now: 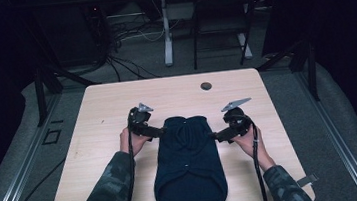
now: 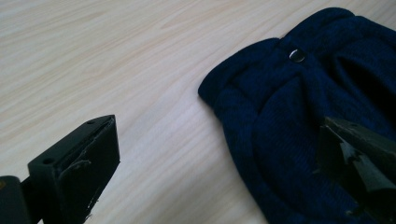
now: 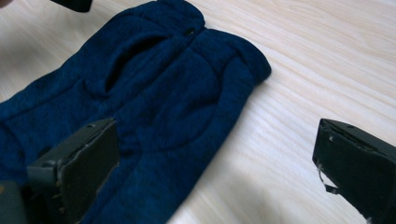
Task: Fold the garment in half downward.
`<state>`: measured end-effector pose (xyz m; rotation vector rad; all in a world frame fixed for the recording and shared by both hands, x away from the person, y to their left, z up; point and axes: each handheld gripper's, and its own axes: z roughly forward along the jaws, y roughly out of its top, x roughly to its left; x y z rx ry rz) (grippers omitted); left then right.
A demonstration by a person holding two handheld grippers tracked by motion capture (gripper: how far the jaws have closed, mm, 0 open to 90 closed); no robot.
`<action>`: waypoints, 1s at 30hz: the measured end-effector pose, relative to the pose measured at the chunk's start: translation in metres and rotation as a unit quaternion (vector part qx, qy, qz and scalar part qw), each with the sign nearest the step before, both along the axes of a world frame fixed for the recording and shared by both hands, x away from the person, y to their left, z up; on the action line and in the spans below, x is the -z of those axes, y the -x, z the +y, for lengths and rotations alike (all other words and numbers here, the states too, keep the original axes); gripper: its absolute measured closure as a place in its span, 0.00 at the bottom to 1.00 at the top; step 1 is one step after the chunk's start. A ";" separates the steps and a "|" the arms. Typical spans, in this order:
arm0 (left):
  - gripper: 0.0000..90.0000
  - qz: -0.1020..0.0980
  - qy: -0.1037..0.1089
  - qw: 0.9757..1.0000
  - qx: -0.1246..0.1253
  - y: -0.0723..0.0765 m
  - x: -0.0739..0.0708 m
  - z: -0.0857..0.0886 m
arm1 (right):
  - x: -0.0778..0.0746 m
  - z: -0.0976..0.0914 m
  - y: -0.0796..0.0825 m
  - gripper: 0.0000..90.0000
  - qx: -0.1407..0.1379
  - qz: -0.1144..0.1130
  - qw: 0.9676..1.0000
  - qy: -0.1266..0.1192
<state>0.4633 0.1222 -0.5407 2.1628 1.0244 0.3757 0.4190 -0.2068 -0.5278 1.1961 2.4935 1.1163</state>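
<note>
Navy garment (image 1: 188,162): I see it flat on the tabletop (image 1: 98,119), mid-width, hem near the front edge.
Left gripper (image 1: 162,131): jaws spread, astride its upper left corner.
Right gripper (image 1: 212,136): jaws spread, astride its upper right edge.
Snap (image 2: 297,55): near its top.

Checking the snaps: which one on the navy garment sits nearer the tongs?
The upper snap, by the collar between both tongs; the other snap sits lower, mid-body.

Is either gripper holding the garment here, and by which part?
Nothing is held. Both the left gripper and right gripper stand open, each straddling a side edge of the navy garment.
</note>
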 end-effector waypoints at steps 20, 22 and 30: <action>0.04 0.051 -0.020 0.998 0.005 -0.025 0.030 -0.034 | 0.026 0.036 -0.056 0.32 0.044 0.058 0.997 0.013; 0.05 0.053 -0.019 0.998 0.004 -0.025 0.030 -0.034 | 0.027 0.037 -0.057 0.33 0.044 0.060 0.997 0.016; 0.13 0.067 -0.019 0.998 0.007 -0.026 0.032 -0.036 | 0.031 0.046 -0.061 0.47 0.043 0.064 0.996 0.036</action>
